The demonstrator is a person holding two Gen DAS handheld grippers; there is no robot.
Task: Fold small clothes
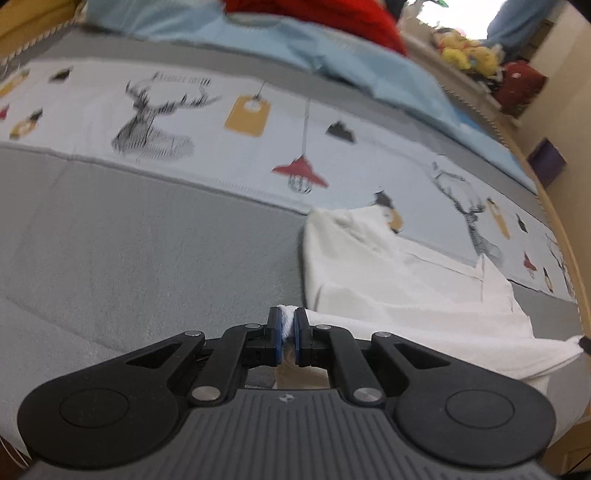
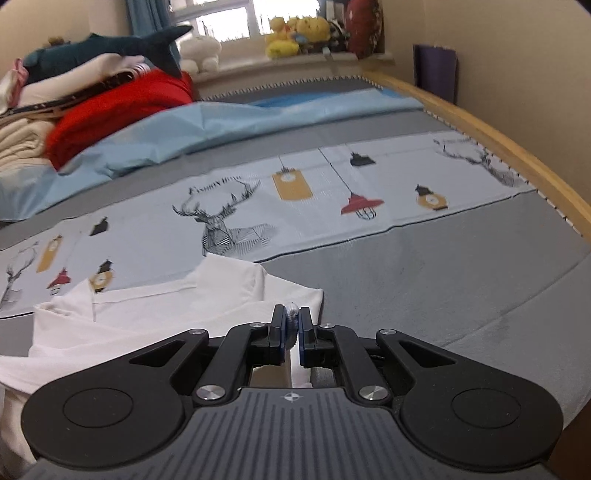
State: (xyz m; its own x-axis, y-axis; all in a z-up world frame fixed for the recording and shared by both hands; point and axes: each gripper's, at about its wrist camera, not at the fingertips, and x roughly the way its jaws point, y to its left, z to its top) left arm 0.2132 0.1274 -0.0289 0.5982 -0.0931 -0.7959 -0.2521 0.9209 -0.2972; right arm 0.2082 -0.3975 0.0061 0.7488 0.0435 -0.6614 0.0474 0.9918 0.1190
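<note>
On the gray bed [image 2: 424, 280], I am pinching the white shirt [image 1: 388, 280] with my left gripper [image 1: 289, 328] and right gripper [image 2: 291, 325], both squeezed tight on its near edge at 6 o'clock, so I can fold it over.

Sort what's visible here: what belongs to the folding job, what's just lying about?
In the job:
white shirt
left hand-held gripper
right hand-held gripper

Lying about:
red garment
blue sheet
shark plush
yellow plush toys
</note>
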